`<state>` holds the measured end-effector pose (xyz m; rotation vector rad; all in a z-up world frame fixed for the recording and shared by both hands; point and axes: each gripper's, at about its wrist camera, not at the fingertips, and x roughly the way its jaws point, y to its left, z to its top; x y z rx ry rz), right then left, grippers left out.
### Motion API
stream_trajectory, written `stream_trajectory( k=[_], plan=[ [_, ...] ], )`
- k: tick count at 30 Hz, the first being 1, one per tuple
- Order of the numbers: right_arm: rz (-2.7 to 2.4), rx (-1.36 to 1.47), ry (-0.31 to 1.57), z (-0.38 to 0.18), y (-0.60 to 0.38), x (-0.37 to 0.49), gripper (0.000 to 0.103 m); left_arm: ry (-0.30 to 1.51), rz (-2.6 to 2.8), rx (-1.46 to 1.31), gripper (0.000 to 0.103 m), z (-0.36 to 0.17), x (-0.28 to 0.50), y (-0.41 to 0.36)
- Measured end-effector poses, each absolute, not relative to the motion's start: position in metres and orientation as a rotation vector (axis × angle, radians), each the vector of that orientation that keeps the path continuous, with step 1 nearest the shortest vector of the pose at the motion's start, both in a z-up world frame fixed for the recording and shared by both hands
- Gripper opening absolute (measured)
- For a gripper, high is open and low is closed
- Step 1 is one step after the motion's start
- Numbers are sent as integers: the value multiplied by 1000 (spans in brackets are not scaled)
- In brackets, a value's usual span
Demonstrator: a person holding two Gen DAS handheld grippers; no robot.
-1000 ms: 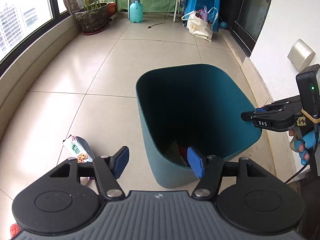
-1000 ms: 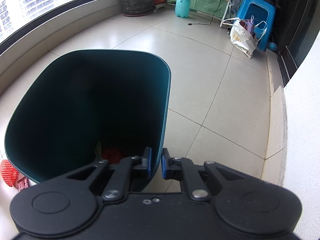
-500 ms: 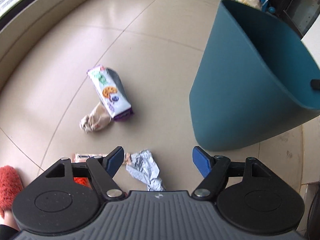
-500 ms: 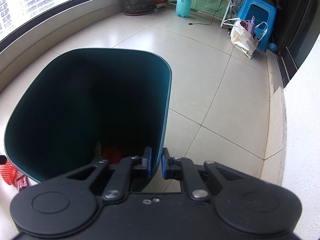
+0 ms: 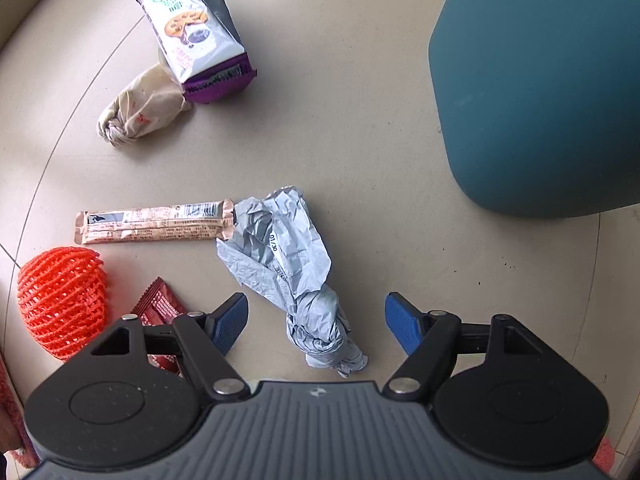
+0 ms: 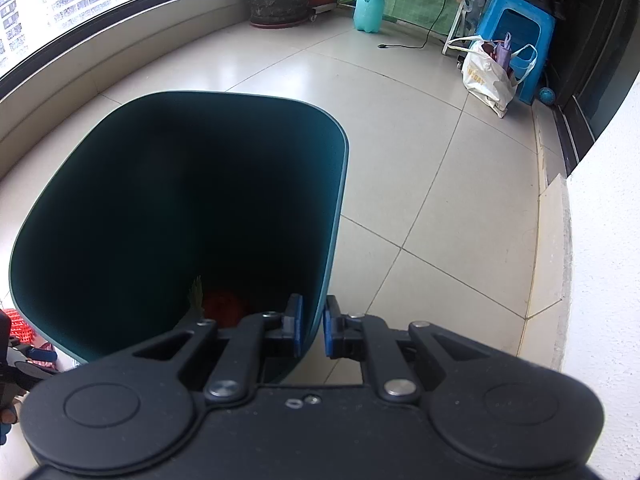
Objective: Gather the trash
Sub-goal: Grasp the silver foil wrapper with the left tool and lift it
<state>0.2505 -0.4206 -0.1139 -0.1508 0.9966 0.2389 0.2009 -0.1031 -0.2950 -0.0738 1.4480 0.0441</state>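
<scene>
Looking straight down, the left wrist view shows the left gripper (image 5: 316,322), jaws wide and empty, straddling a crumpled grey wrapper (image 5: 298,276) on the tiled floor (image 5: 360,128). A second ago it faced the bin's mouth; it has since dropped low over the litter, so a fresh pick-up looks imminent. A snack bar wrapper (image 5: 154,226), biscuit packet (image 5: 194,36) and orange net (image 5: 60,300) lie nearby. In the right wrist view, the right gripper (image 6: 311,330), unmoved, clamps the teal bin (image 6: 336,216) rim.
</scene>
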Motion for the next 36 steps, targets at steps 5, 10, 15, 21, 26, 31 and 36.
stream_trajectory(
  k=[5,10,15,21,26,31,36],
  plan=[
    [238,-157,997,-114,-421,251,10,1503,63,-98,75,-318,202,-99],
    [238,-162,997,-113,-421,251,10,1531,68,-108,74,-332,200,-97],
    [238,-164,996,-113,-420,251,10,1541,70,-124,36,-335,197,-93],
    [236,-169,995,-112,-417,249,10,1508,99,-74,34,-311,194,-95],
    [236,-170,993,-112,-418,249,9,1467,102,-65,34,-266,191,-95],
    [235,-159,992,-110,-420,248,9,1378,69,-52,34,-200,195,-96],
    [232,-161,987,-111,-419,246,9,1294,24,-51,34,-135,197,-101]
  ],
)
